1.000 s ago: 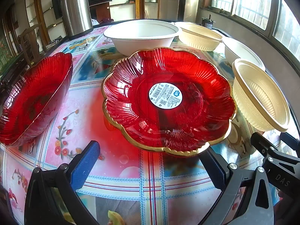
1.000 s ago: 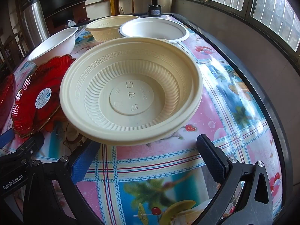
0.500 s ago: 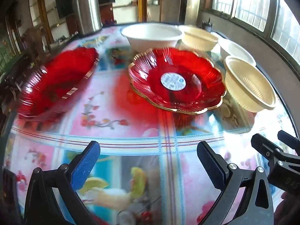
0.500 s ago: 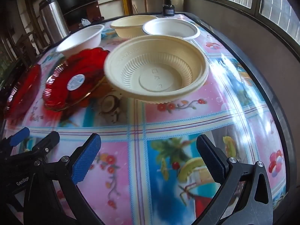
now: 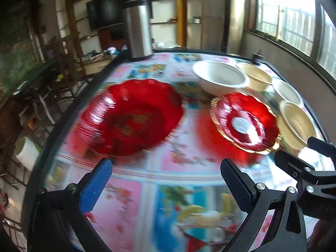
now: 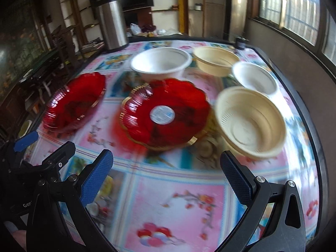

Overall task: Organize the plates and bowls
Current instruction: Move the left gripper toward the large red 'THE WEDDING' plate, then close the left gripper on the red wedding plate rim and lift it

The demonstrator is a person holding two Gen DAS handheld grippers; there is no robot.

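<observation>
Two red scalloped plates lie on the round table. The left red plate [image 5: 130, 115] [image 6: 73, 103] has no label; the right red plate [image 5: 245, 121] [image 6: 166, 111] carries a white sticker. Behind and right of them stand a large white bowl [image 5: 219, 77] [image 6: 161, 62], a cream bowl [image 5: 255, 76] [image 6: 216, 59], a small white bowl [image 5: 287, 92] [image 6: 254, 77] and a ribbed cream bowl [image 5: 298, 124] [image 6: 250, 121]. My left gripper [image 5: 166, 183] hangs open before the plates, holding nothing. My right gripper [image 6: 166, 177] is open too, short of the labelled plate.
A steel thermos [image 5: 137, 27] [image 6: 112, 21] stands at the table's far left edge. The flowered tablecloth [image 6: 178, 199] covers the table, whose dark rim [image 6: 315, 126] curves close to a wall with windows on the right. Chairs and shelves crowd the left side.
Both grippers have pulled back and risen from the dishes, so more of the table shows. The left view has swung left toward the unlabelled red plate. The dishes have not moved.
</observation>
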